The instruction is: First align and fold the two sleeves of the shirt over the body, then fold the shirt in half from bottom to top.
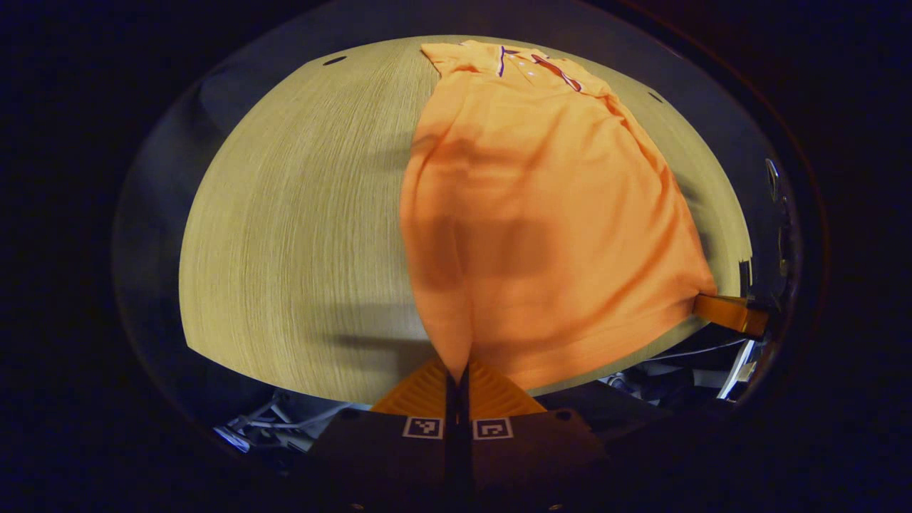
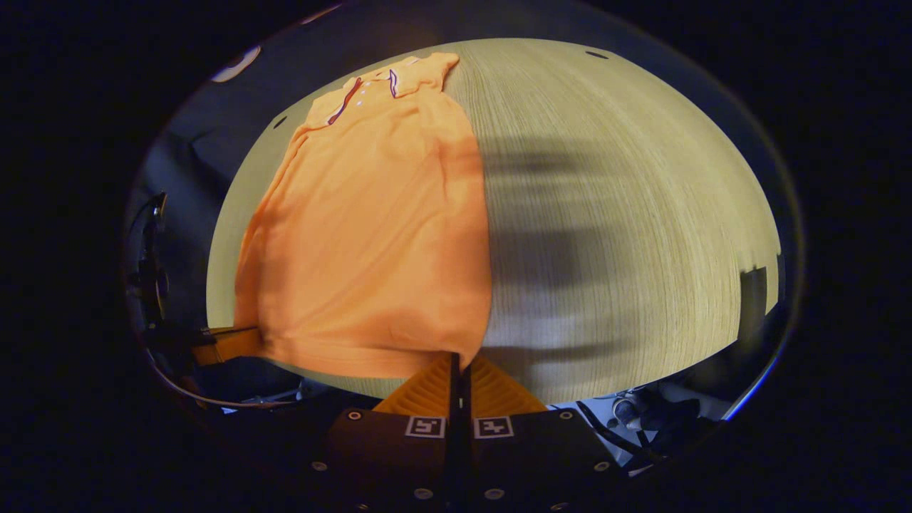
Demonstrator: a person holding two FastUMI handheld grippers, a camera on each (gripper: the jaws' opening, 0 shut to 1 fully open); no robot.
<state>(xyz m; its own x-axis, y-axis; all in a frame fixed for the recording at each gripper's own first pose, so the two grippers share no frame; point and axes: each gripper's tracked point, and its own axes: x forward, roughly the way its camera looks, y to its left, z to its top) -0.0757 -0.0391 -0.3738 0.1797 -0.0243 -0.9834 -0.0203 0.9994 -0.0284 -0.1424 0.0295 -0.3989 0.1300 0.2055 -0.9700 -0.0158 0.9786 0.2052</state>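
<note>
From the left gripper view I see bare pale wood of the table (image 1: 285,228) on my left, then the orange shirt (image 1: 541,214) lying lengthwise across it, collar (image 1: 531,64) at the far end and hem hanging at the near edge. My left gripper (image 1: 456,374) sits at the bottom of that view with its fingers pressed together on the shirt's near-left hem corner, the cloth drawn up into a point between them. Farther right, at the table's near edge, the right gripper (image 1: 727,312) meets the other hem corner.

In the right gripper view the order flips: the left gripper (image 2: 228,343) shows at the far left, touching the hem corner, then the shirt (image 2: 377,235) runs away toward its collar (image 2: 370,89), and bare table (image 2: 627,214) with soft shadows fills the right. My right gripper (image 2: 459,370) is closed on the near hem corner, fabric pinched between both fingers. The sleeves seem already folded in over the body, though the dim light makes that hard to confirm.
</note>
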